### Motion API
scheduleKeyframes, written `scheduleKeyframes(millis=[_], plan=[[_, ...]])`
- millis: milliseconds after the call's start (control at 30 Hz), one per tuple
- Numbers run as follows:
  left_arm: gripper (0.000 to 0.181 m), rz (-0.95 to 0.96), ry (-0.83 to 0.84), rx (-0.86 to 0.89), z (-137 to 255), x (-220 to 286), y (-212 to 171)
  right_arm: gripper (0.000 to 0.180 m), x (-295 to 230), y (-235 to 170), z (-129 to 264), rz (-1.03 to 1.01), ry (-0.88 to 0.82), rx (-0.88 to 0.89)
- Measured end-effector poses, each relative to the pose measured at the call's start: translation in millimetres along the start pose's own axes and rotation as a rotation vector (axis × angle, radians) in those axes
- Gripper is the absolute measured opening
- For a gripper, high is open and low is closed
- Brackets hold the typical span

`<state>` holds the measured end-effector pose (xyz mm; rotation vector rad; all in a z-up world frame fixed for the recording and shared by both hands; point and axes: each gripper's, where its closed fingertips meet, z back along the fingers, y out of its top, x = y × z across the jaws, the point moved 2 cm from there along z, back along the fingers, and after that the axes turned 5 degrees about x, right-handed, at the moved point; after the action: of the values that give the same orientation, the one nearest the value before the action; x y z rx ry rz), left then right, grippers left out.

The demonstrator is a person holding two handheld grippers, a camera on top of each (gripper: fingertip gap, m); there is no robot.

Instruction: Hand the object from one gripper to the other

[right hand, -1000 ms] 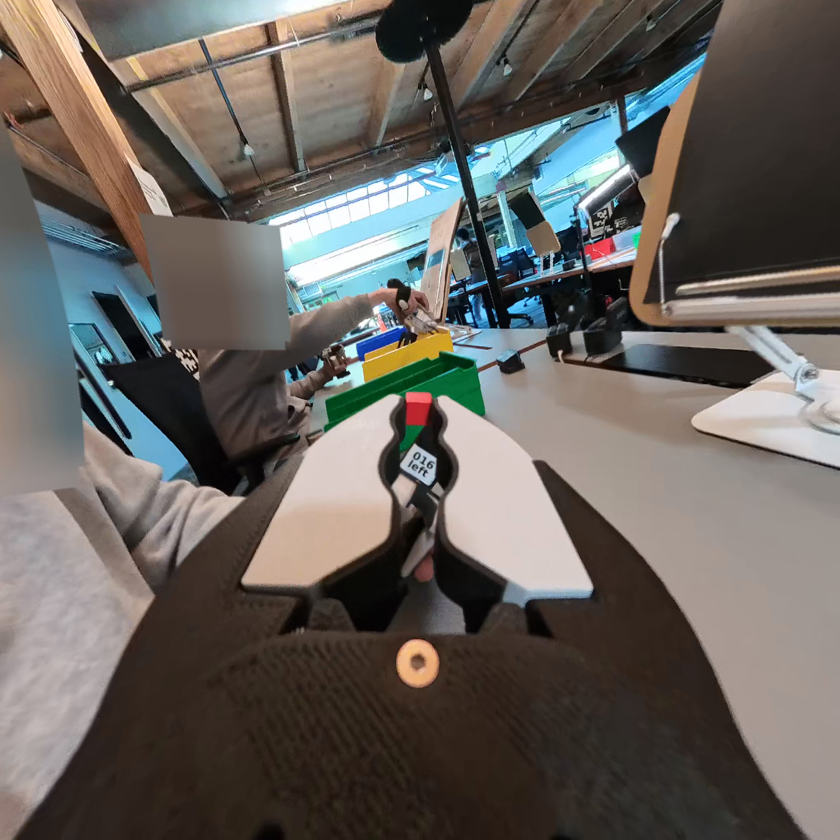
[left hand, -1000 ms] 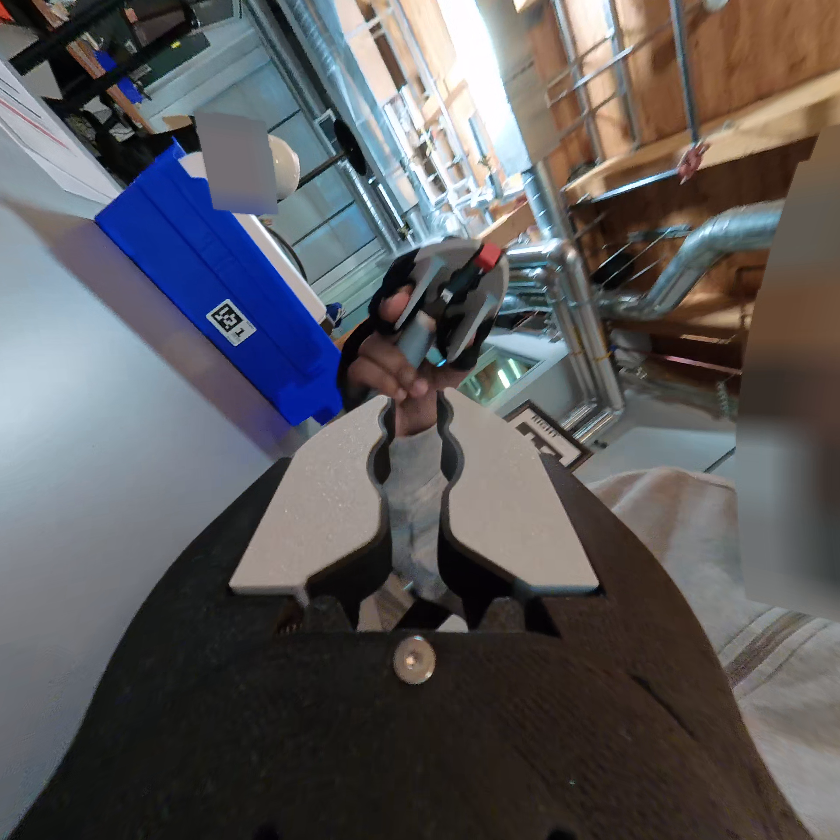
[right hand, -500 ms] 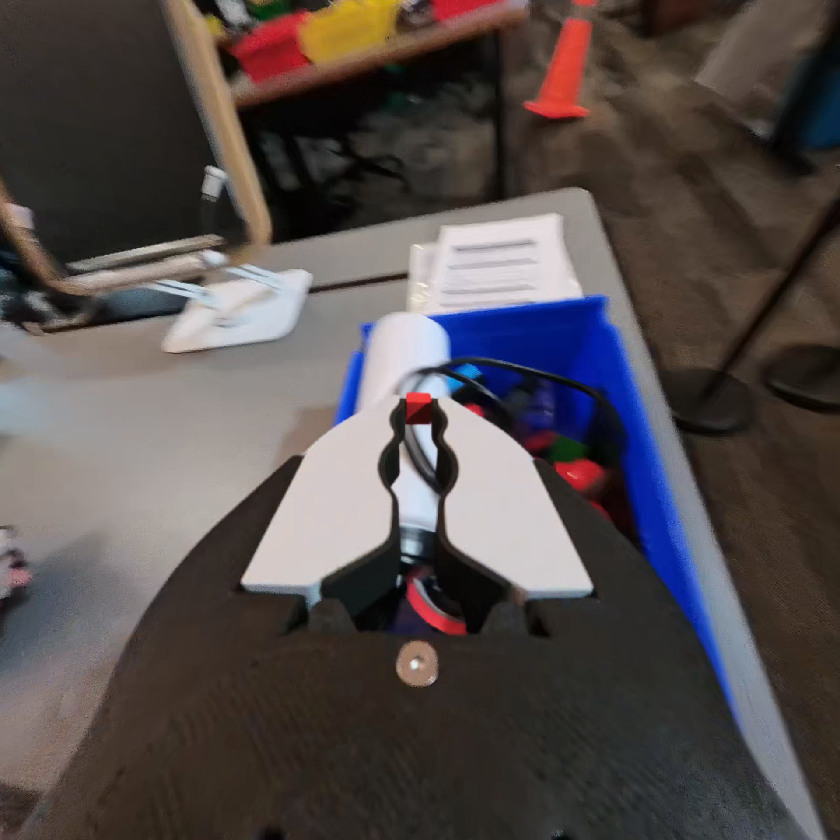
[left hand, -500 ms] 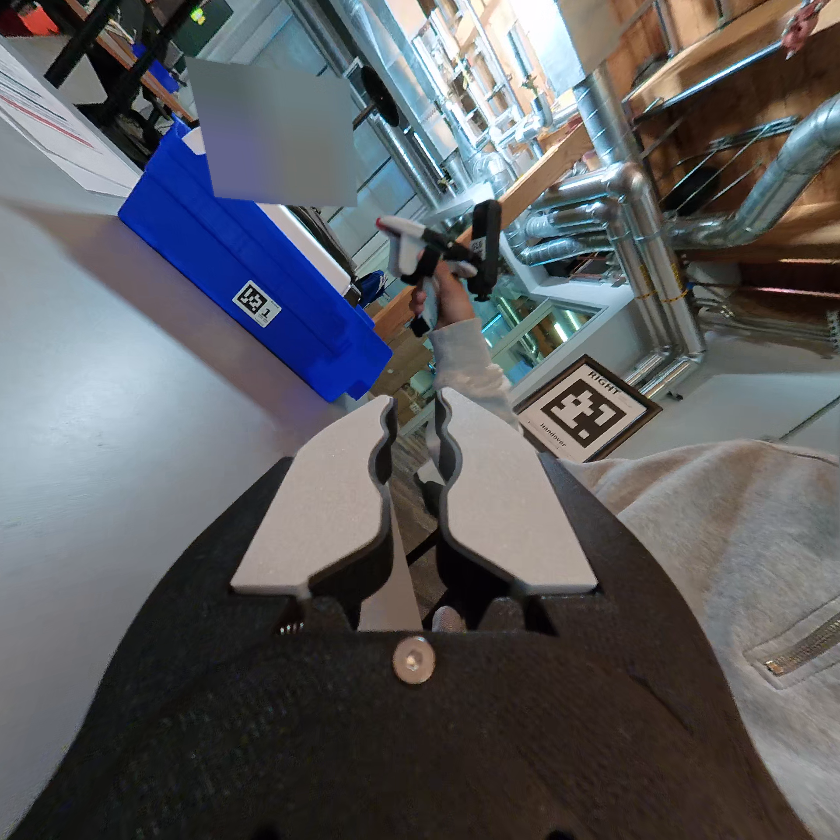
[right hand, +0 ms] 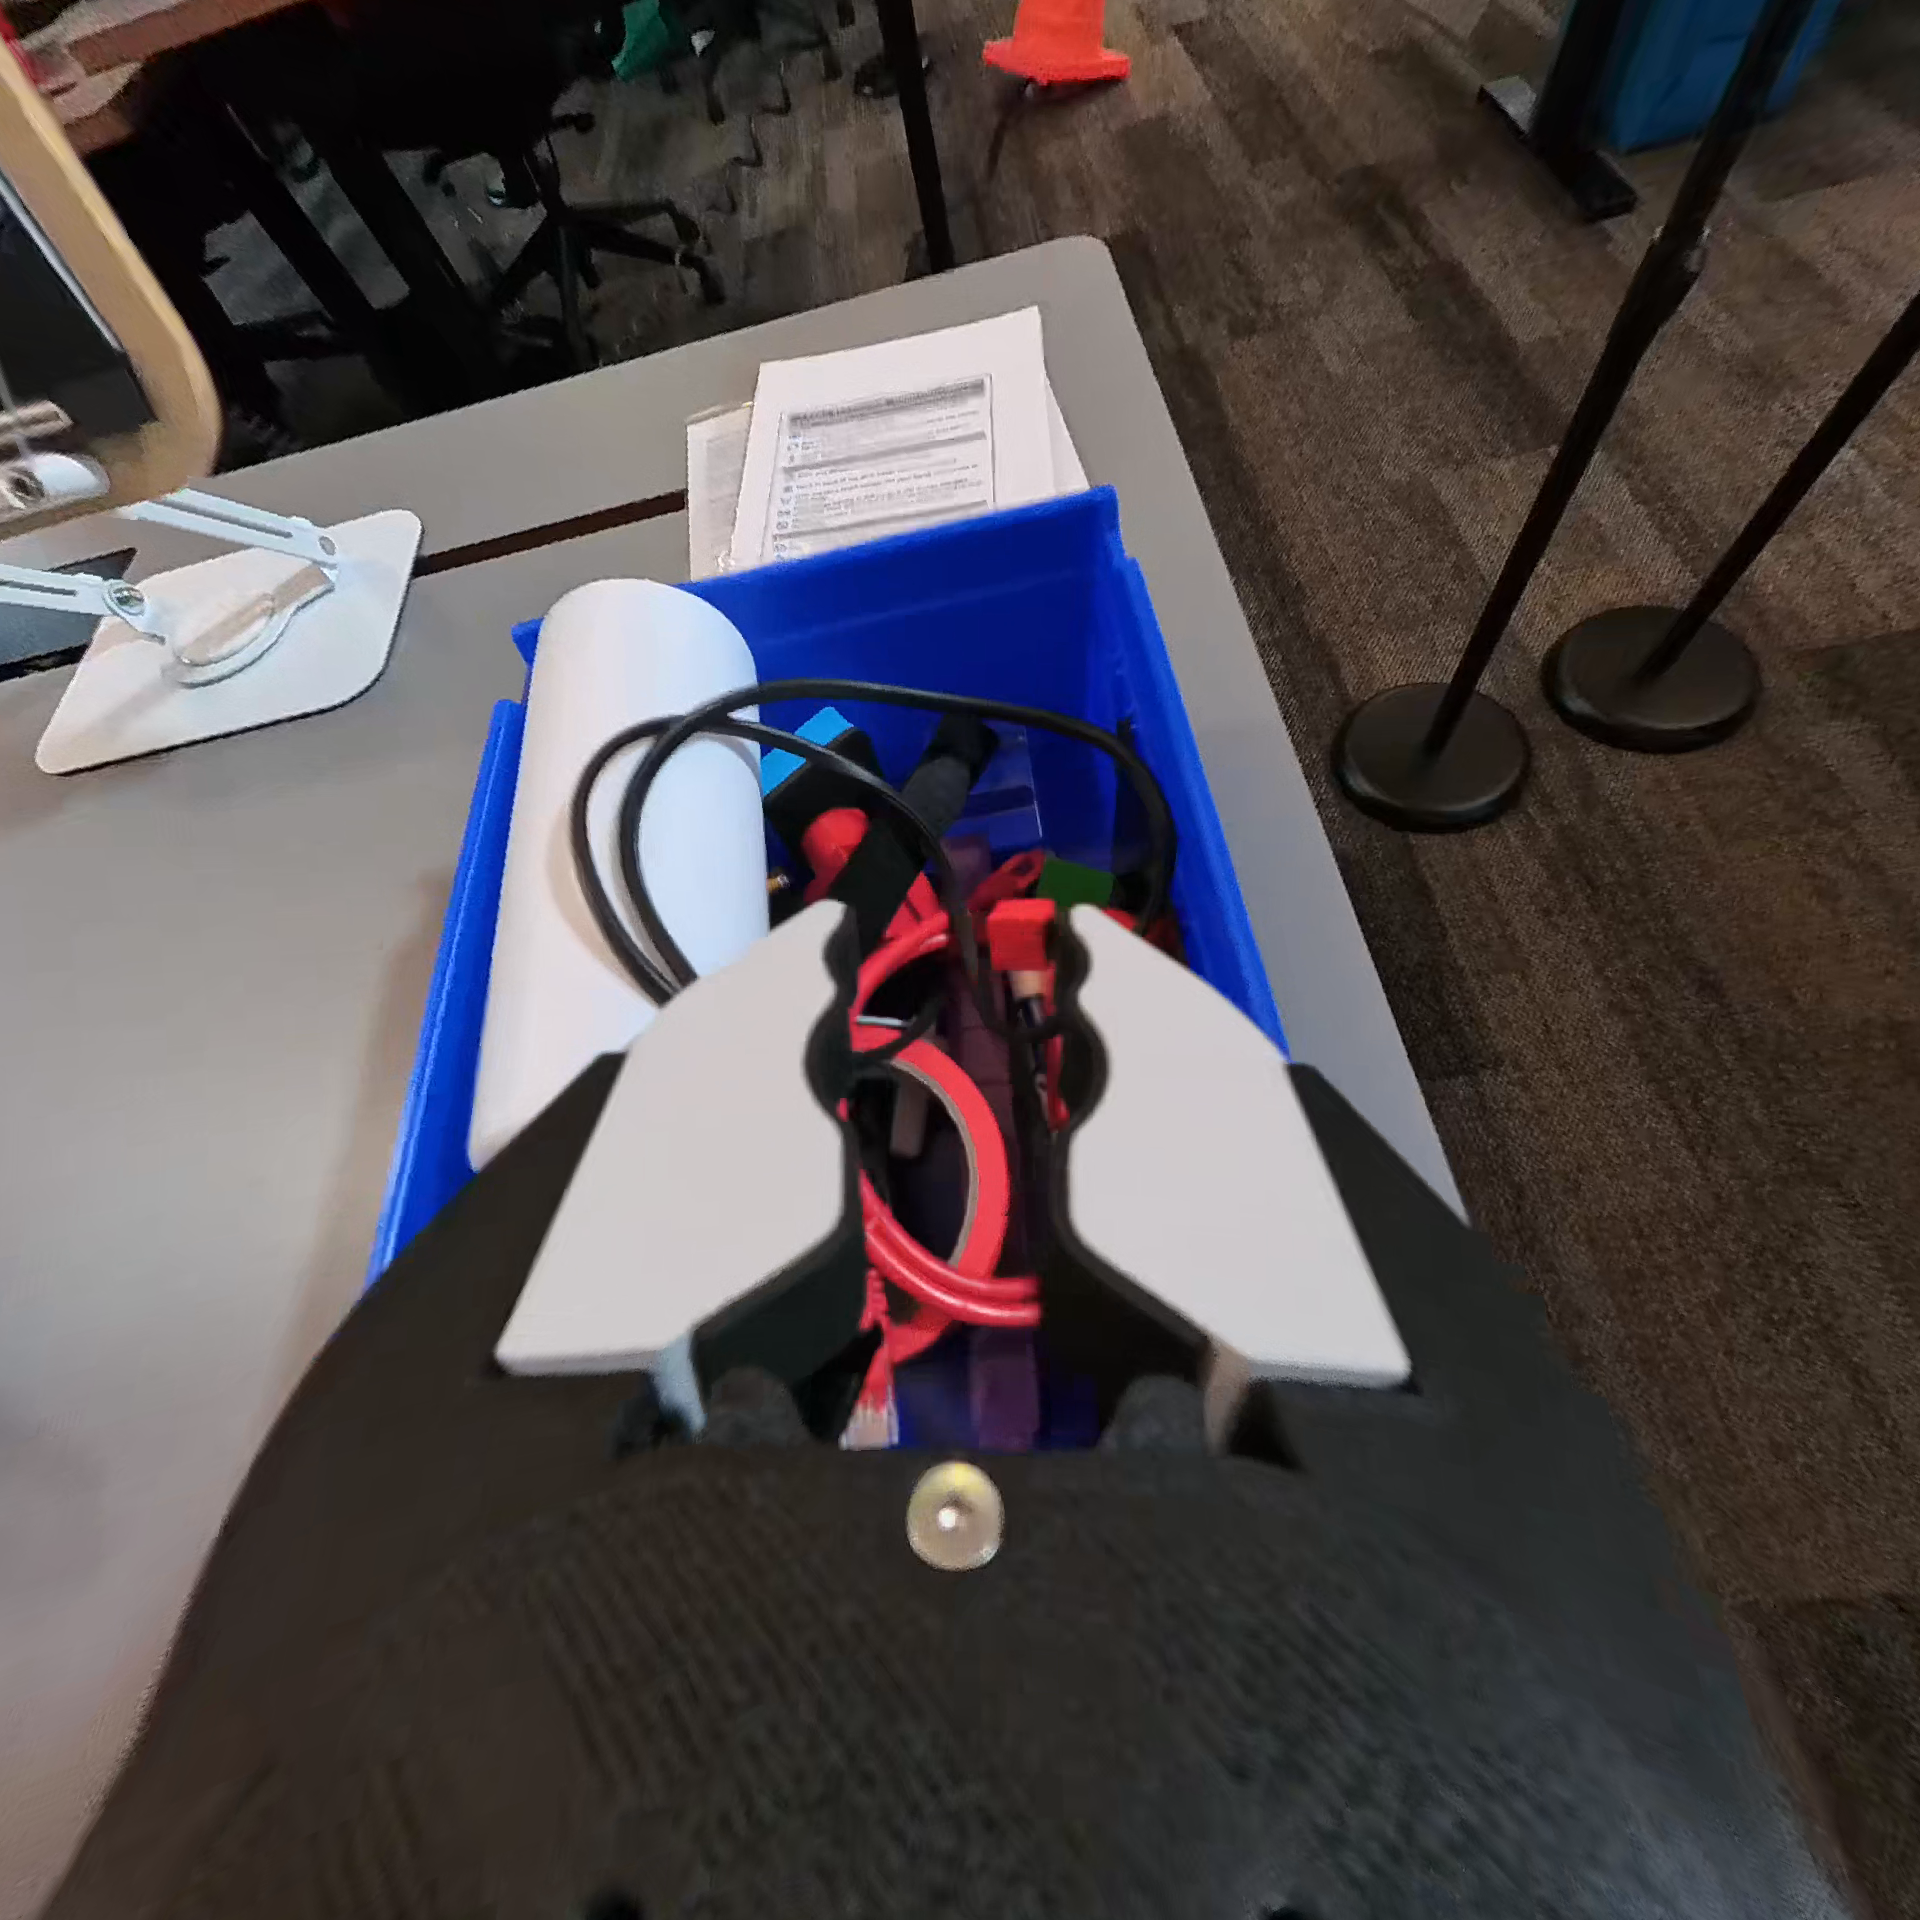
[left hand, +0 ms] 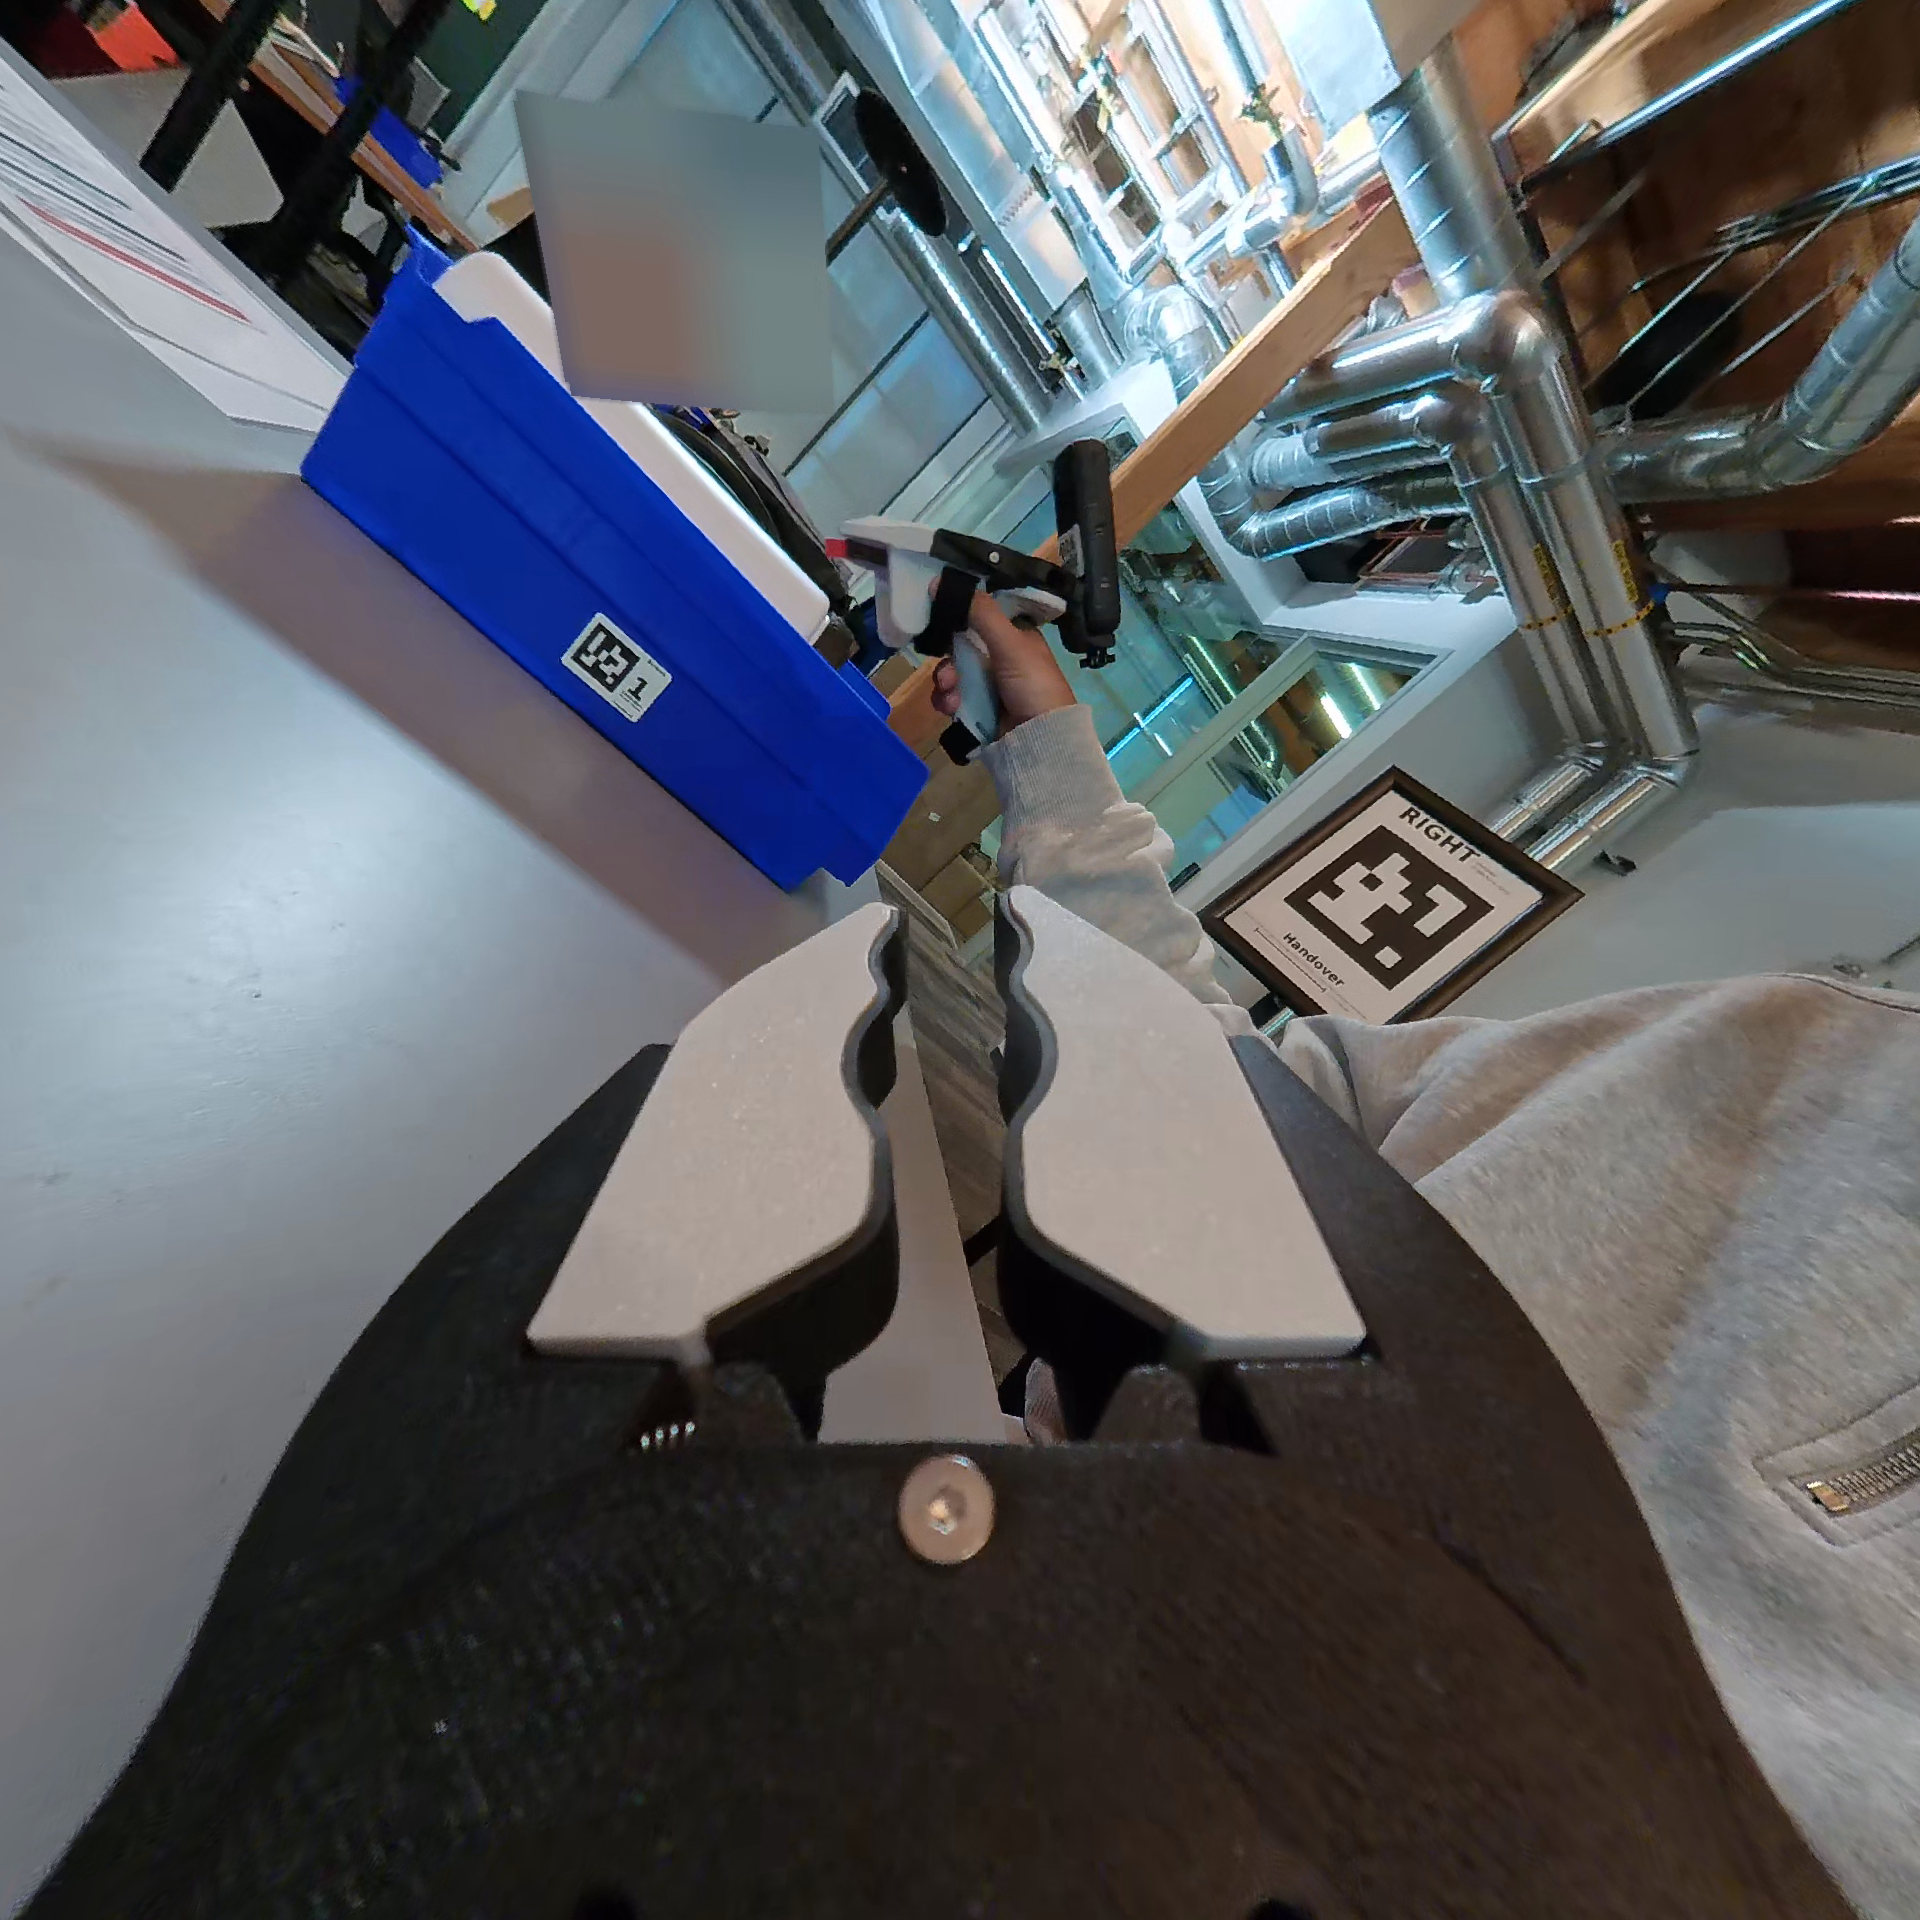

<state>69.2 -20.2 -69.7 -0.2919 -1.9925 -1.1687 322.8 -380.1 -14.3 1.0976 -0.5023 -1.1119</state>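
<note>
I hover my right gripper (right hand: 951,935), jaws apart and empty, over the blue bin (right hand: 1153,665) to choose something; my left gripper (left hand: 945,925) waits, nearly closed, empty.

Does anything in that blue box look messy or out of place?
Rather. The blue bin is a jumble: a black cable loops loosely over a white roll lying against its left wall, with red cable tangled beside it. Nothing looks broken or spilled.
</note>
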Motion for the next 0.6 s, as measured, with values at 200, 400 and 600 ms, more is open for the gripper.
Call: scheduleKeyframes(millis=[200,400,600], plan=[[0.016,0.005,0.006,0.016,3.6,-1.4,3.3,0.048,-34.2,44.6,17.9,0.132,0.035,0.236],[0.016,0.010,0.014,0.032,5.4,-3.6,5.5,0.040,-102.6,78.7,39.0,0.341,0.126,0.463],[0.016,0.013,0.018,0.059,6.2,-2.8,10.8,0.031,-226.2,58.4,30.6,0.610,0.443,0.517]])
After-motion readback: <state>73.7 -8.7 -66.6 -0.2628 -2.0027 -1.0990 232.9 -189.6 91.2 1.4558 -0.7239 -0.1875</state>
